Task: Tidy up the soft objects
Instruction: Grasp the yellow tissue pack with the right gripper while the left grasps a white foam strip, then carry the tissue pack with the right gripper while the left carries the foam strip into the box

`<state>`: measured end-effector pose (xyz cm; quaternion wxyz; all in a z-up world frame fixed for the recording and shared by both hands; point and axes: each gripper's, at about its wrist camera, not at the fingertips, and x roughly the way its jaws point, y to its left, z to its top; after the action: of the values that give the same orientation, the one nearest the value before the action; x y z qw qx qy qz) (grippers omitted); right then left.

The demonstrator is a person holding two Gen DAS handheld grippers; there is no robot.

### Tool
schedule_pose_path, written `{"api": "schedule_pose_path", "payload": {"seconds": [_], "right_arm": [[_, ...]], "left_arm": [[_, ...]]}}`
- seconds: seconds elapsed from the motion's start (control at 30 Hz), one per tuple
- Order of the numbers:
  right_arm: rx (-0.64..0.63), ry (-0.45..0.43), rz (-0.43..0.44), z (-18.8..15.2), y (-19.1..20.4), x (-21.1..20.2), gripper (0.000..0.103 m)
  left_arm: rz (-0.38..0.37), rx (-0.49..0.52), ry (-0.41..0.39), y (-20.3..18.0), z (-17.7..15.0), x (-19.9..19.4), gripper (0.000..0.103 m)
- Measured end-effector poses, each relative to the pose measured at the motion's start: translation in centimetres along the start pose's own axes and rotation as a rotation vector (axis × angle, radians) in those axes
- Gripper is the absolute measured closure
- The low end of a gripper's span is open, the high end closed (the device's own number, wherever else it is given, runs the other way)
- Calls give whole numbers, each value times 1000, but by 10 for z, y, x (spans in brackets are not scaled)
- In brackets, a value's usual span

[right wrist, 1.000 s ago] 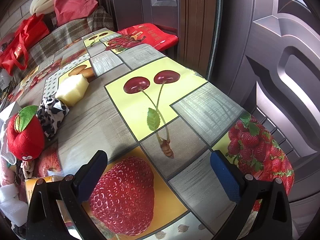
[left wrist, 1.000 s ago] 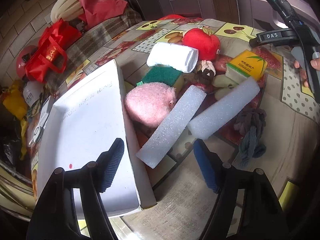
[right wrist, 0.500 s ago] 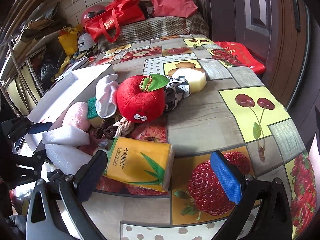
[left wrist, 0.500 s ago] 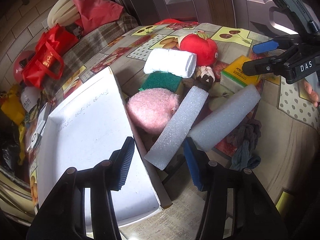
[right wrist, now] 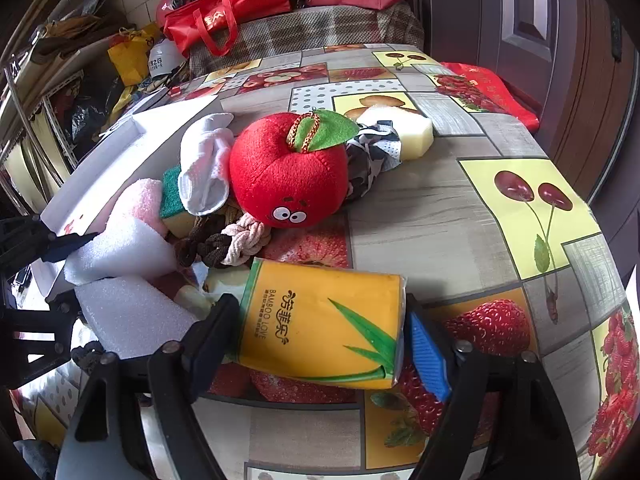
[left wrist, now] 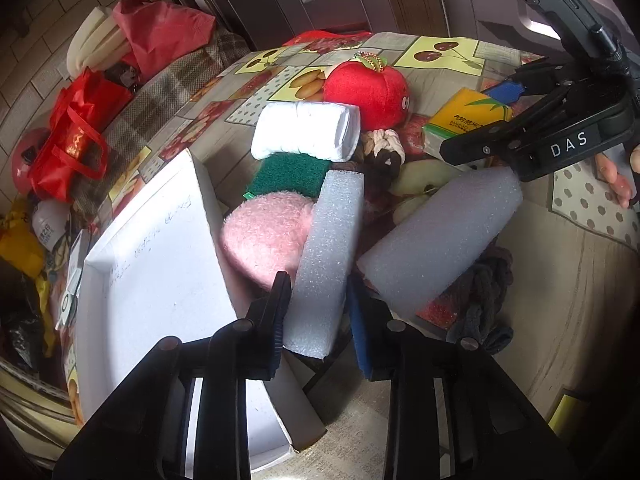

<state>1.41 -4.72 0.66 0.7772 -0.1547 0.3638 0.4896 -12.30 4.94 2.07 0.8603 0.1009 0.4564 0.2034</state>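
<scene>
White box serves as the landmark; it lies open at the left of the table, nothing visible inside it.

Left gripper: its jaws have just been closing and now sit against both sides of the near end of the foam bar, which lies immediately right of the box wall. Judged gripped at one end only. A second, thicker foam block lies further right of the box, touching or nearly touching the first near the gripper. The pink puff sits between the bar and the box wall.

Right gripper: its jaws have just been closing around the yellow tissue pack, which lies well right of the box, beyond the red plush apple. The left pad appears to touch the pack; the blue right pad seems just at its edge. Firm contact cannot be confirmed.

Recommendations, as judgement:
- Lift the bar straight up before swinging it left over the box wall; an end grip will let the far end droop and drag the puff.
- Keep squeeze moderate, as foam compresses.
- Confirm both pads seat on the tissue pack before lifting.
</scene>
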Motion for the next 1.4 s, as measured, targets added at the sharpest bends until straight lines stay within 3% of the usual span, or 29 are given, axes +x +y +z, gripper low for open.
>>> {"api": "schedule_pose_path", "payload": {"seconds": [0.1,0.23,0.5,0.57,0.87,1.3,1.4], "right_arm": [[26,-21,24,-1,-5,-4,29],[92,-119,59,-2,-16,-21,29],[158,-504,67,-17,-7,-74,29],[143,-561,45,-16,0,-79,29],[54,-576,77,-10,37,-74,29],[-184,-575,129,-9,131,-57,29],[-205,-562,135,-5,148,-49,29]], "left_arm": [[-48,-61,-55,2,-3,-8,84],[-23,-157,-174,9,-13,-29,83],[167,-326,-396,35,-50,-67,83],[208,-351,-408,45,-59,-70,83],[204,-529,-432,82,-91,-78,83],[358,-664,-420,130,-127,-76,83],[359,-682,-406,138,-129,-72,83]]}}
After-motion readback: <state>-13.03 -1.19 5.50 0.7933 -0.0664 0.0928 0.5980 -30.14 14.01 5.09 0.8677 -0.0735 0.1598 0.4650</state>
